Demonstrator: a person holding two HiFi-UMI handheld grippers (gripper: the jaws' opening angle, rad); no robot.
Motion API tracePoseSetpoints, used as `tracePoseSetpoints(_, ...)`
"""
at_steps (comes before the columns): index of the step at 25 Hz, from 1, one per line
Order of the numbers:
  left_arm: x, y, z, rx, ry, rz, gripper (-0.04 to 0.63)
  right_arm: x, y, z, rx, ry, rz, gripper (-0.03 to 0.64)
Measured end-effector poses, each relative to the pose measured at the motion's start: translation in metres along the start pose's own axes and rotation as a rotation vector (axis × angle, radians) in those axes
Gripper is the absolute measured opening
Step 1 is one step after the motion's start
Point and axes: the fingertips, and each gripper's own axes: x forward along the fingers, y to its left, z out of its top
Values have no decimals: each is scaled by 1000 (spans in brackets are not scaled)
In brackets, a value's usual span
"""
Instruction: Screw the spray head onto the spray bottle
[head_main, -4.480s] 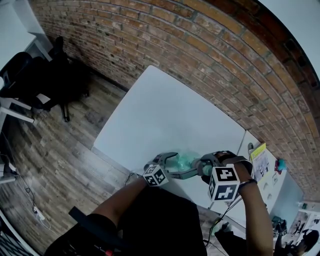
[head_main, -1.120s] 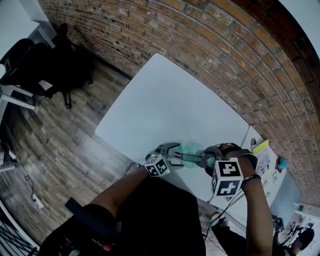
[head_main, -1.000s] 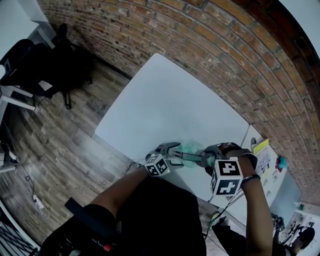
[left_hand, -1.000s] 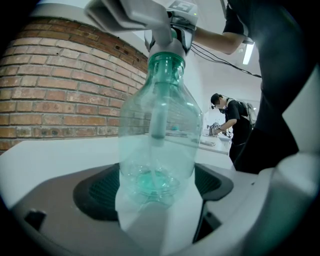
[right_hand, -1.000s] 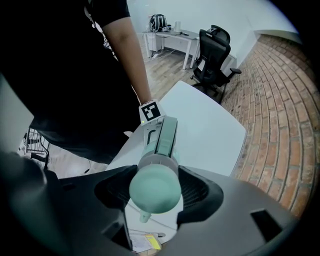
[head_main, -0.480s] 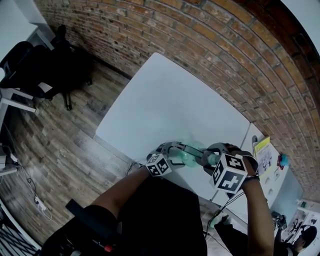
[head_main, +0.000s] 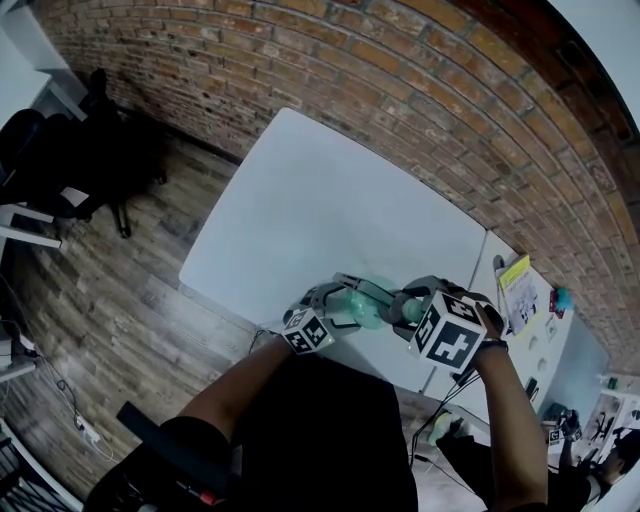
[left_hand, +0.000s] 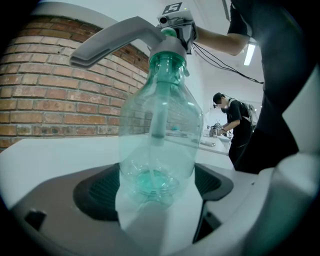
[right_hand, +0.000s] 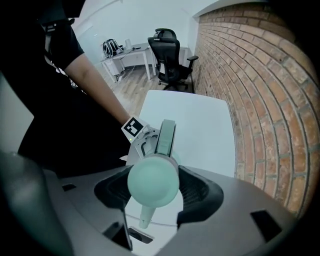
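Note:
A clear green spray bottle (left_hand: 157, 135) is held above the near edge of the white table (head_main: 330, 210). My left gripper (left_hand: 155, 186) is shut on its base, a dark pad on each side. The spray head (left_hand: 167, 46) sits on the bottle's neck, and its grey trigger lever (left_hand: 112, 41) juts left. In the right gripper view I look onto the head's pale green top (right_hand: 153, 182), with my right gripper (right_hand: 152, 189) shut on it. The head view shows the left gripper (head_main: 332, 306), the bottle (head_main: 362, 306) and the right gripper (head_main: 408, 308) in one row.
A brick wall (head_main: 420, 90) runs behind the table. A second white table with small items (head_main: 520, 300) adjoins on the right. A black office chair (head_main: 70, 150) stands on the wood floor at the left. A person (left_hand: 232, 117) works in the background.
The right gripper has rotated about the bottle's axis, its marker cube now tilted. The trigger lever has swung from the near side to the far side of the bottle. Both grips are unchanged.

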Motion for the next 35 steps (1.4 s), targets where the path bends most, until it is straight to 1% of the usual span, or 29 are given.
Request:
tracePoseSetpoints(8, 1, 0, 0, 5, 2, -3, 462, -1, -3, -1, 142, -49, -18, 262)
tracePoseSetpoints(12, 0, -1, 0, 4, 0, -3, 462, -1, -2, 0, 153, -66, -10, 262)
tracePoseSetpoints(15, 1, -1, 1, 6, 1, -1, 462, -1, -2, -2, 135, -64, -9, 262)
tracePoseSetpoints(18, 2, -1, 1, 7, 2, 2, 462, -5, -2, 1, 100, -89, -30, 262)
tracePoseSetpoints(20, 1, -1, 1, 8, 1, 2, 462, -14, -2, 6, 55, -114, -52, 262)
tracePoseSetpoints(22, 0, 0, 2, 9, 1, 1, 462, -23, -2, 8, -50, -96, -78, 262)
tracePoseSetpoints(24, 0, 0, 1, 9, 1, 1, 462, -25, 0, 4, -198, -29, -91, 262)
tracePoseSetpoints(26, 0, -1, 0, 5, 2, 2, 462, -20, 3, 0, -291, 25, -82, 262)
tracePoseSetpoints(30, 1, 1, 1, 5, 2, 2, 462, -7, 5, 3, -343, 39, -64, 262)
tracePoseSetpoints(35, 0, -1, 0, 4, 3, -3, 462, 0, 6, 0, -342, 87, -51, 262)
